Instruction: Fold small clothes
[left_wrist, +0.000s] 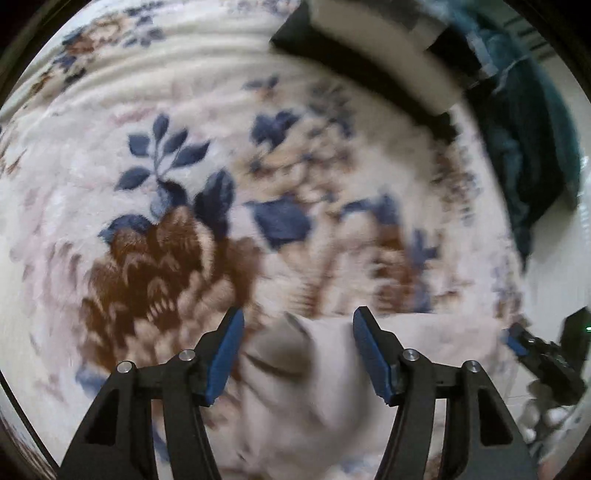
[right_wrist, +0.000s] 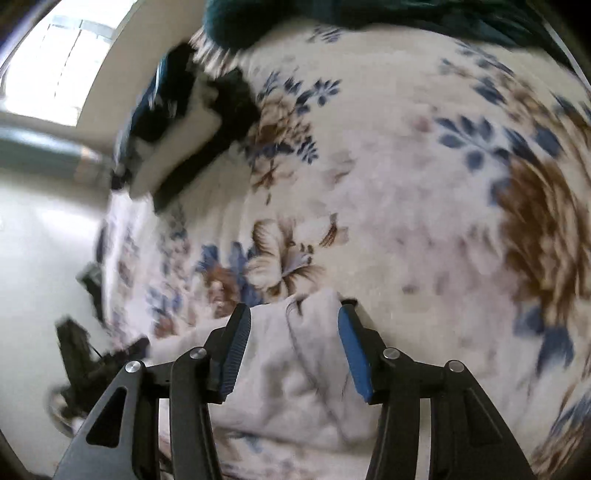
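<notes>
A small pale pinkish-white garment (left_wrist: 317, 373) lies on the floral blanket (left_wrist: 166, 184). My left gripper (left_wrist: 298, 317) is open, its blue-padded fingers (left_wrist: 227, 354) on either side of a corner of the garment. The right gripper shows at the right edge of the left wrist view (left_wrist: 517, 341). In the right wrist view my right gripper (right_wrist: 294, 314) is open too, its jaws astride another rumpled end of the garment (right_wrist: 291, 373). The left gripper appears blurred at the lower left there (right_wrist: 136, 345). Both views are motion-blurred.
A stack of black and white folded clothes (left_wrist: 384, 70) lies at the blanket's far side, also in the right wrist view (right_wrist: 192, 125). A dark teal cloth (left_wrist: 528, 147) is heaped beside it. The blanket's edge (right_wrist: 110, 258) drops to a pale floor.
</notes>
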